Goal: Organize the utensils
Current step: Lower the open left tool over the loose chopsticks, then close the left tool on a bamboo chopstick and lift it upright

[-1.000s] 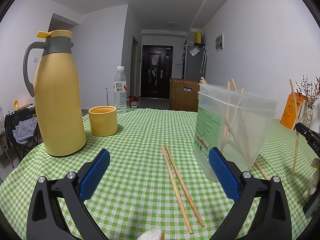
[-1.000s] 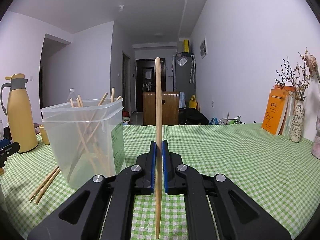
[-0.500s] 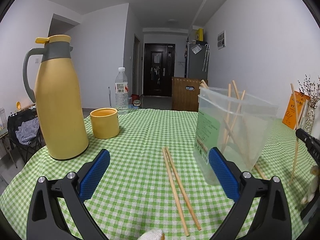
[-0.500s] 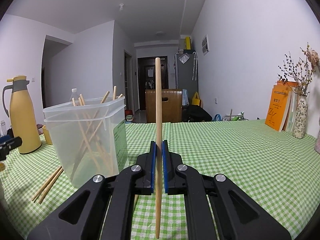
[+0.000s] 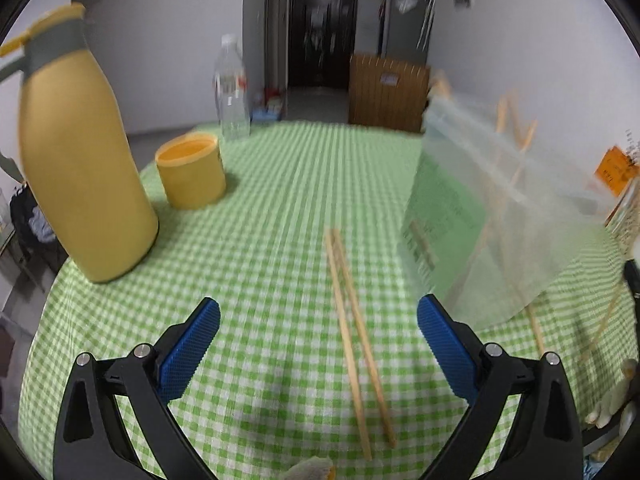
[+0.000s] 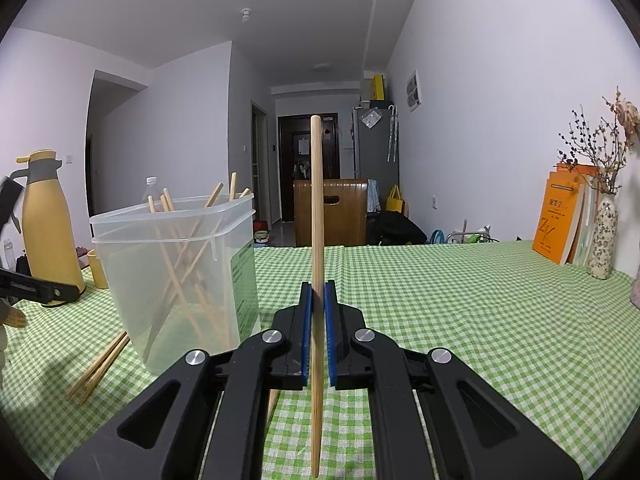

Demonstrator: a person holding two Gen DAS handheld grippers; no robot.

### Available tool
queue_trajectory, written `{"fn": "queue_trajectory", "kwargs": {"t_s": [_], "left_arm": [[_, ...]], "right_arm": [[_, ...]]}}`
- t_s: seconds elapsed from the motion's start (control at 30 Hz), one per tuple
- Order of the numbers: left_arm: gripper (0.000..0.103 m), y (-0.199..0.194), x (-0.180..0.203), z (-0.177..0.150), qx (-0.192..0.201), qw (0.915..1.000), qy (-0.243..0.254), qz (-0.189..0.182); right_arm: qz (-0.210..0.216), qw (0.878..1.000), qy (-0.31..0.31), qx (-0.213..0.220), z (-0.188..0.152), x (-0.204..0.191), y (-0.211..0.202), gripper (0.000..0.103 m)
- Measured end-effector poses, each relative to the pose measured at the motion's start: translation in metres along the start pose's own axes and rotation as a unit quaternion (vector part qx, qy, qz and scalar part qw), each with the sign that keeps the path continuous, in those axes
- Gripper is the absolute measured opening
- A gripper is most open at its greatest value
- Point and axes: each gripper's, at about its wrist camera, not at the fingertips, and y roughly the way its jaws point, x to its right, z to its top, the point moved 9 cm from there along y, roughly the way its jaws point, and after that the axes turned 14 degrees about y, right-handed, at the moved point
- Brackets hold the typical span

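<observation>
Chopstick [image 6: 316, 220] upright in right jaws, container [image 6: 176, 276] near left

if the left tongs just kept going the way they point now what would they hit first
Most likely the pair of chopsticks lying on the green checked tablecloth. The open left tongs tilt down at the cloth, and the sticks sit between their tips, slightly right of centre. Blur leaves depth uncertain.

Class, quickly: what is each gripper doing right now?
Left gripper: open, holding nothing.
Right gripper: shut on an upright chopstick.
</observation>
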Motion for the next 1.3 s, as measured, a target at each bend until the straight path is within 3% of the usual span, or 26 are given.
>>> {"fn": "queue_trajectory", "kwargs": {"t_s": [0.17, 0.37, 0.43, 0.67, 0.83, 1.3], "left_arm": [[0.073, 0.034, 0.004, -0.013, -0.091, 0.9945, -0.029, -0.042], [0.050, 0.060, 0.009, -0.019, -0.147, 0.9873, -0.032, -0.050], [0.037, 0.066, 0.012, -0.020, -0.159, 0.9851, -0.034, -0.055], [0.027, 0.082, 0.027, -0.019, -0.183, 0.9809, -0.028, -0.061], [0.007, 0.093, 0.034, -0.015, -0.192, 0.9791, -0.016, -0.064], [0.005, 0.109, 0.037, -0.012, -0.236, 0.9706, 0.012, -0.045]], "right_arm": [[0.004, 1.000, -0.001, -0.001, 0.000, -0.001, 0.000, 0.007], [0.006, 1.000, -0.001, -0.002, 0.000, 0.000, -0.001, 0.007], [0.007, 1.000, 0.001, -0.003, -0.001, 0.000, -0.001, 0.007], [0.009, 1.000, 0.001, -0.004, -0.001, -0.001, -0.001, 0.007], [0.012, 1.000, 0.000, -0.005, -0.001, -0.002, -0.002, 0.007], [0.020, 1.000, -0.003, -0.007, -0.002, -0.005, -0.004, 0.007]]}}
